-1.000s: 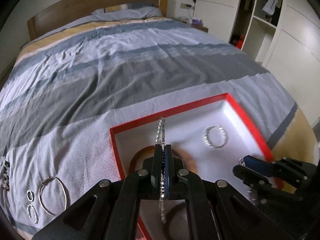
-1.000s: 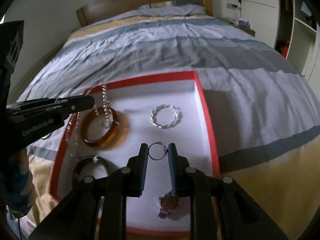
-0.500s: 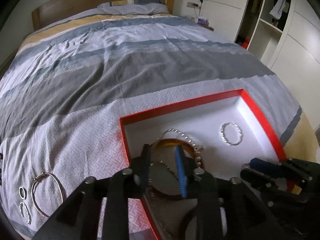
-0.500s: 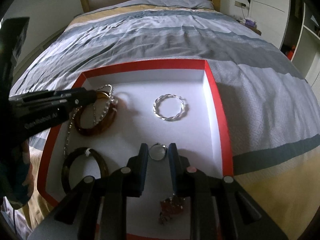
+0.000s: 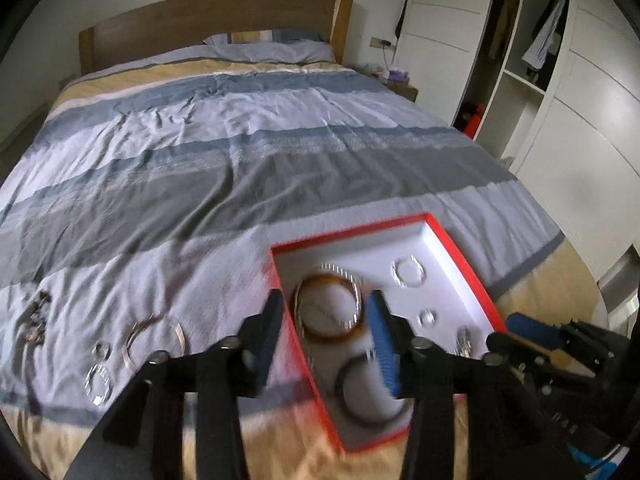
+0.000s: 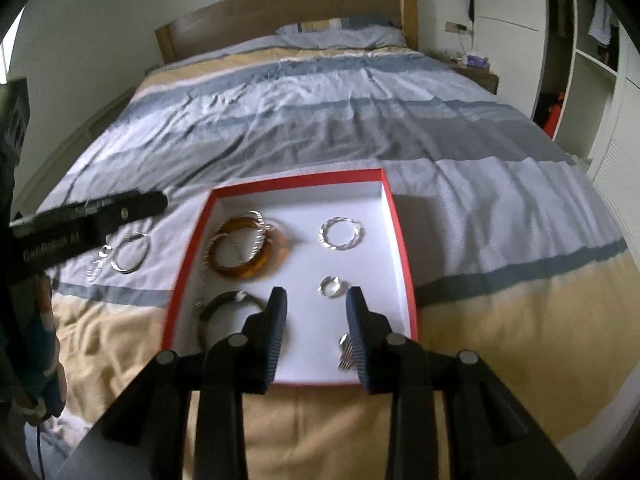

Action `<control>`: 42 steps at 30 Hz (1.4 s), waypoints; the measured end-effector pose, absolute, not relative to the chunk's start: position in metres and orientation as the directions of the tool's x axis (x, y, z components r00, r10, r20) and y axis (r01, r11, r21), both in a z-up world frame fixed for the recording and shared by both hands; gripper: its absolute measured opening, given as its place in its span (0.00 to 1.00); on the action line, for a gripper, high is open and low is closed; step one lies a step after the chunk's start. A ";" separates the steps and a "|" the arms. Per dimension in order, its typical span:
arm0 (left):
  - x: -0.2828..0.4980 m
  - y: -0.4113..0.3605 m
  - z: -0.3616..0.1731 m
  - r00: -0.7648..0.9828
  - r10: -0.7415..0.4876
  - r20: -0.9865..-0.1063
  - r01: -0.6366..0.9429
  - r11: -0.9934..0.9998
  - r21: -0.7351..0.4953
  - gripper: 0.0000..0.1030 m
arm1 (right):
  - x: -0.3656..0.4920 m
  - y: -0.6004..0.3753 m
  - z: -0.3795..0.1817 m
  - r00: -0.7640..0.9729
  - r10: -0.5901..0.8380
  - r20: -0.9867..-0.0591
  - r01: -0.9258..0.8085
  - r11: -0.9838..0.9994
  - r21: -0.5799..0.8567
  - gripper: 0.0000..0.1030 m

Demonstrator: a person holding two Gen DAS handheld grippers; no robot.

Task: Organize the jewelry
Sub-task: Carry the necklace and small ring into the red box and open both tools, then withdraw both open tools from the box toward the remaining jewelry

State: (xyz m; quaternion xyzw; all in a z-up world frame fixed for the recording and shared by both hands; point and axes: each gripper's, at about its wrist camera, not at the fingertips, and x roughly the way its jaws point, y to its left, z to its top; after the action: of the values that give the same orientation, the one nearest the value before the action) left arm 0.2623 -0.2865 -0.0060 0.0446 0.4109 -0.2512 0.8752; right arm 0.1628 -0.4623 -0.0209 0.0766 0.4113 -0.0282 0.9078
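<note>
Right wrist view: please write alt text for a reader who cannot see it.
An open right gripper, holding nothing, hovers over a red box on a striped bed, with an amber bangle, a dark bangle, a twisted silver bracelet and a small ring inside.

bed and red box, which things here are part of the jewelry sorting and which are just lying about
Part of the job:
- red box
- amber bangle with silver chain on it
- dark bangle
- twisted silver bracelet
- small ring
- silver hoop and small rings on the duvet

Just lying about:
- pillow
- nightstand
- wardrobe
</note>
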 end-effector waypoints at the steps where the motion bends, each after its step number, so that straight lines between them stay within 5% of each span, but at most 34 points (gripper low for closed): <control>1: 0.254 -0.282 -0.004 0.539 -0.399 -0.742 0.474 0.872 -0.125 0.47 | 0.154 -0.458 -0.017 0.664 0.012 -0.748 0.117 0.986 0.120 0.29; 27: 0.117 -0.120 0.044 0.678 -0.276 -0.681 0.347 0.937 -0.034 0.62 | 0.026 -0.365 0.060 0.775 0.023 -0.632 0.062 0.992 0.113 0.29; 42: 0.113 0.005 0.039 0.731 -0.145 -0.666 0.164 0.986 -0.035 0.65 | 0.043 -0.305 0.064 0.771 0.073 -0.632 -0.024 0.996 0.086 0.29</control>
State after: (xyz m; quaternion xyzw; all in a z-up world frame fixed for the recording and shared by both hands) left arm 0.1131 0.0047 0.0391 0.0128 0.3570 -0.0830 0.9303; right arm 0.0427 -0.3048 0.0635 0.0363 0.3372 0.0257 0.9404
